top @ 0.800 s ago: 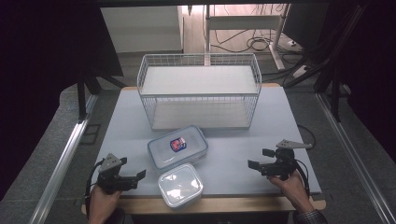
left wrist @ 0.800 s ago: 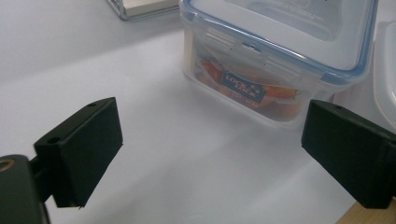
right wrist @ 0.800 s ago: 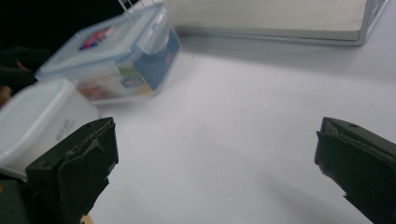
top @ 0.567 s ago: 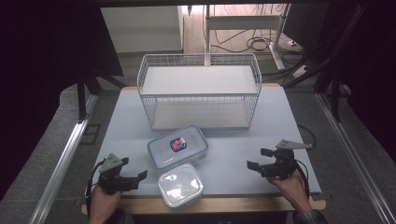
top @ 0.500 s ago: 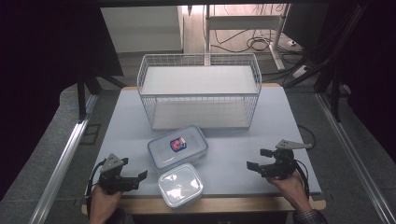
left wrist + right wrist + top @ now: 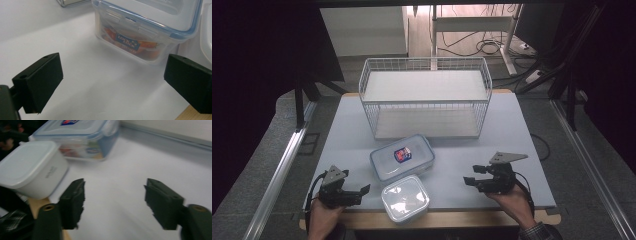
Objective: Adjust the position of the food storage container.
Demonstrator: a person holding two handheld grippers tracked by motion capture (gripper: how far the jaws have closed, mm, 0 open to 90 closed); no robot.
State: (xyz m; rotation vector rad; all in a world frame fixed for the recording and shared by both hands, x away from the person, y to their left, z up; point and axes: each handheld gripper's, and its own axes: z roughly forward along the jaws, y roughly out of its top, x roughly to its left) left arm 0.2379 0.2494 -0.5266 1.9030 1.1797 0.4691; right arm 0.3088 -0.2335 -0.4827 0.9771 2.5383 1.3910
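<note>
Both tools rest low on the tabletop [image 6: 522, 130] near the bottom edge of the high view, each in a hand. The left tool [image 6: 357, 191] sits at lower left with its jaws spread wide and nothing between them; in the left gripper view the clear container [image 6: 147, 27] lies just ahead of those jaws, toward the upper right. The right tool [image 6: 472, 180] sits at lower right, jaws parted to a middling gap, also empty.

The clear container [image 6: 402, 156] lies at the centre of the high view, in front of the wire basket [image 6: 427, 97]. The white container [image 6: 405, 198] stands just below it, close to the tabletop's near edge.

The likely trouble is that edge: a sideways nudge from either tool could push the white container off, since it already sits close to the lip. Its smooth rounded sides may also slip between hard flat pads. The two containers stand so near each other that closing on one could bump the other.

The clear container is glossy, see-through plastic with a blue-rimmed snap lid and a label. The white container is opaque, with softly rounded corners. The basket is thin white wire mesh.
</note>
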